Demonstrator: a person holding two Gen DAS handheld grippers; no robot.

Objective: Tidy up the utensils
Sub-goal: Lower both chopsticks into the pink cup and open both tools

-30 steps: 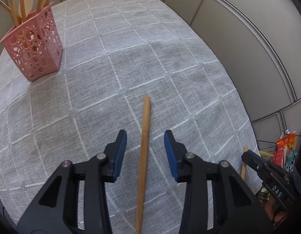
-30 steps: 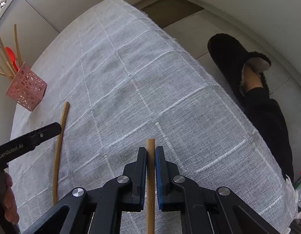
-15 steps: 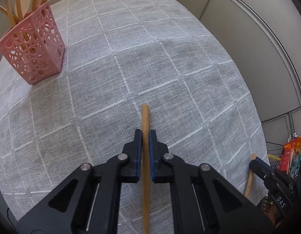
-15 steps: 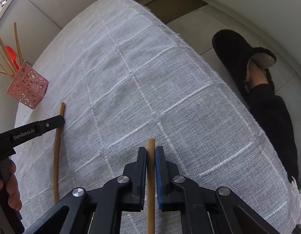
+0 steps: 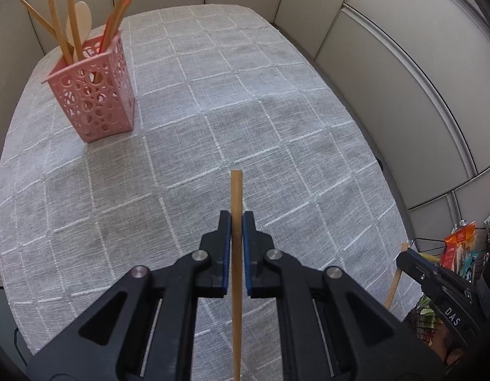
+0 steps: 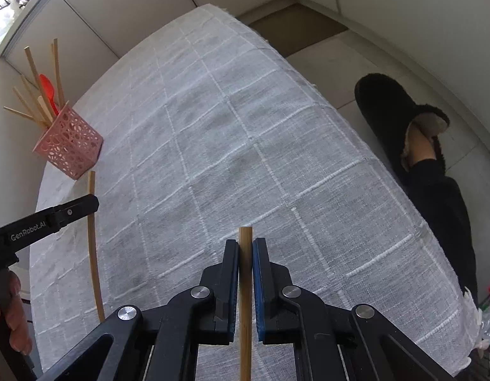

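The left gripper (image 5: 236, 222) is closed on a wooden stick (image 5: 236, 254), its blue pads pressing both sides of the shaft. The stick runs straight between the fingers and pokes out past the fingertips, over the middle of the surface (image 5: 276, 111), which is covered in a grey checked cloth.

The right gripper (image 6: 245, 247) is likewise clamped shut on a second wooden stick (image 6: 245, 285), whose blunt end stands just beyond the pads. It sits over the near part of the surface, towards the right edge.

A pink holder (image 5: 94, 95) with round cut-outs stands near the far left corner of the surface. It holds several more sticks, a pale wooden spoon (image 5: 81, 23) and a red utensil (image 6: 48, 90), all leaning upright.

A foot in a black slipper (image 6: 400, 114) rests on the floor beyond the right edge.
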